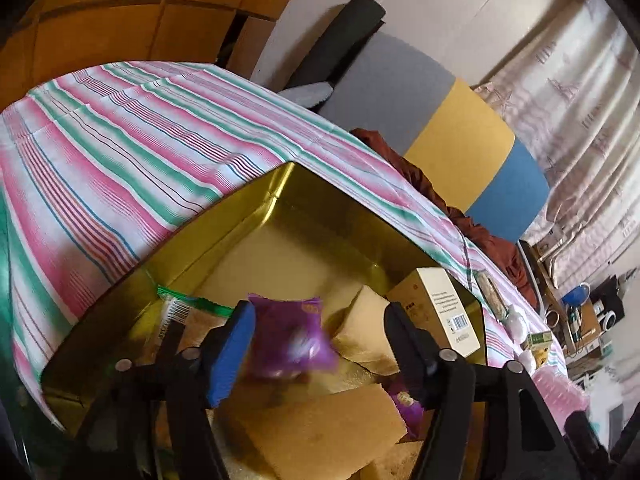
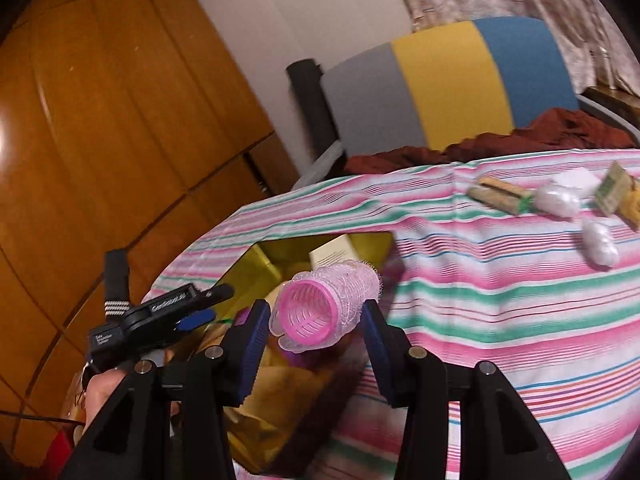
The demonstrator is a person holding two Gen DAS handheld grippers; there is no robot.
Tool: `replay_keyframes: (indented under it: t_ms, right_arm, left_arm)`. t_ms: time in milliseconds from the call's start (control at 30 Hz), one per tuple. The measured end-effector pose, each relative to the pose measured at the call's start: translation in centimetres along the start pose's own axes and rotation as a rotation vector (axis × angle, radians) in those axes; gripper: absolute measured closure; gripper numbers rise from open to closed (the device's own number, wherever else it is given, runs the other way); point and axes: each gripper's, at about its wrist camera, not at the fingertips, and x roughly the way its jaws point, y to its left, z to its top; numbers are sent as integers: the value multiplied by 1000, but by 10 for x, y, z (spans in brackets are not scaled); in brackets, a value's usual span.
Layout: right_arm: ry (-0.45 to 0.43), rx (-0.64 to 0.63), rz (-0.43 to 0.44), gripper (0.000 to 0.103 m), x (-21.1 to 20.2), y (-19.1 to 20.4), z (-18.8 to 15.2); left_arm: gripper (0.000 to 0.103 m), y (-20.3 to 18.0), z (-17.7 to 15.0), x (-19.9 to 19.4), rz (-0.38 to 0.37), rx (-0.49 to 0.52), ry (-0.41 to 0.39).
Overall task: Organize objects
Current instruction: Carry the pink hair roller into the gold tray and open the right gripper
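While the gold tin [image 1: 256,216] sits open on the striped bench cloth [image 1: 100,152], a purple snack packet [image 1: 292,336] appears between the parted jaws of the left gripper [image 1: 320,344], blurred and seemingly loose over the tin's contents; whether the blue pad [image 1: 234,354] touches it cannot be told. Below it lie tan sponge blocks [image 1: 320,428], a green-edged packet [image 1: 188,312] and a second purple packet [image 1: 408,404], with a cream barcode carton [image 1: 444,312] leaning against the tin's far wall. The right gripper [image 2: 316,336] stands with jaws wide, and a pink hair roller [image 2: 324,308] lies between them, its open end toward the camera; it nears the left pad [image 2: 256,340], but there is a gap to the right one, so no firm grasp shows. Only the right wrist view reveals the roller whole, the left gripper [image 2: 160,320] from the side over the tin [image 2: 248,268], and clear sight of items on the cloth [image 2: 500,300]: a brown roll [image 2: 500,196], two white wrapped lumps [image 2: 560,200], a small green-printed box [image 2: 612,188]. Only the left wrist view looks down into the tin. Both show a grey, yellow and blue chair back [image 2: 452,80] and rust-red fabric [image 2: 540,132] beyond.
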Motion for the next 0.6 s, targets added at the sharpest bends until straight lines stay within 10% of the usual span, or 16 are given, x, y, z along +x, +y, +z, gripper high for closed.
replay_keyframes:
  t_ms: [167, 600]
  right_arm:
    - [51, -32, 32, 56, 19, 15, -5]
    - [195, -104, 75, 56, 116, 44, 43]
  left_arm:
    - [7, 7, -10, -26, 28, -36, -91]
    - [0, -4, -48, -61, 117, 108, -172]
